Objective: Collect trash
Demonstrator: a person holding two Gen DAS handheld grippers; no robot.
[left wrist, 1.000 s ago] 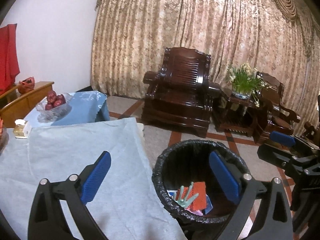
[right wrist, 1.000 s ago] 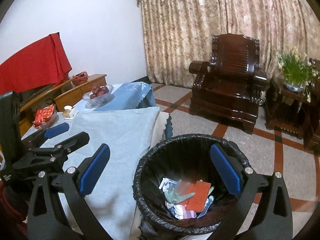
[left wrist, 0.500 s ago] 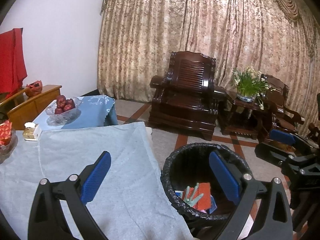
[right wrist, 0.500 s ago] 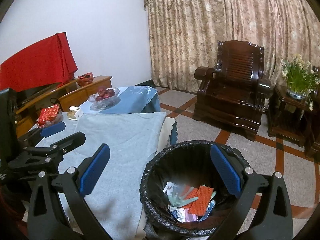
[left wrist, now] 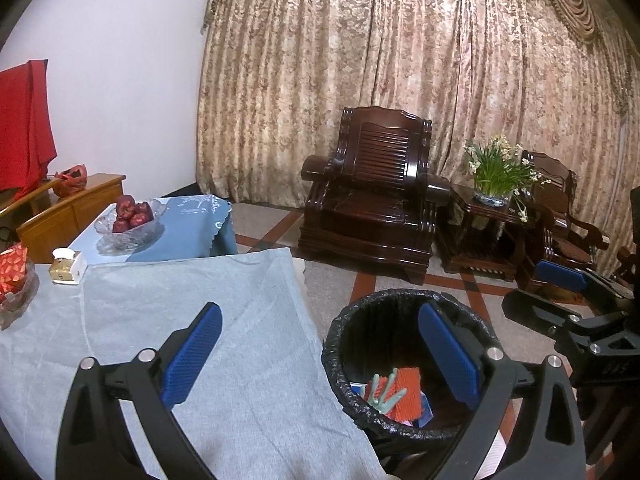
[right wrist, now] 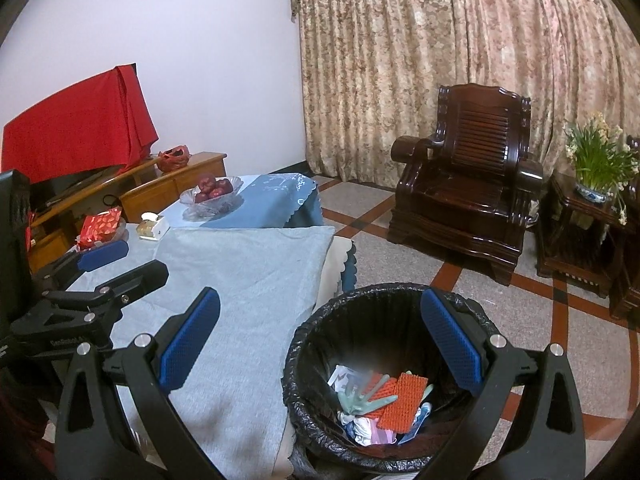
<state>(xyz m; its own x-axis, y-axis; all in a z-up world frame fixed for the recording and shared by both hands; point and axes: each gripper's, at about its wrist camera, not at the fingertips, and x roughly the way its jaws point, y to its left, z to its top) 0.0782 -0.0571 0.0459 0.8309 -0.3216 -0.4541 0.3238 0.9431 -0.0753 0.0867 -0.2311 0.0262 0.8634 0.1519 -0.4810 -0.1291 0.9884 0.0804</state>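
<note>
Grey tablecloth beside lined bin holding glove, wrappers.

Both wrist views look forward and slightly down from above the table's near edge toward curtain and armchair. Left view sits left of the bin; right view nearer it. Shared: bin, grey cloth, fruit bowl, armchair; each shows the other gripper.

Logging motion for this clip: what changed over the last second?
Both tools, left and right, pulled up and back: the trash bin slid lower-right in view and more table shows. Both stay open and empty; the trash lies unmoved in the bin.
</note>
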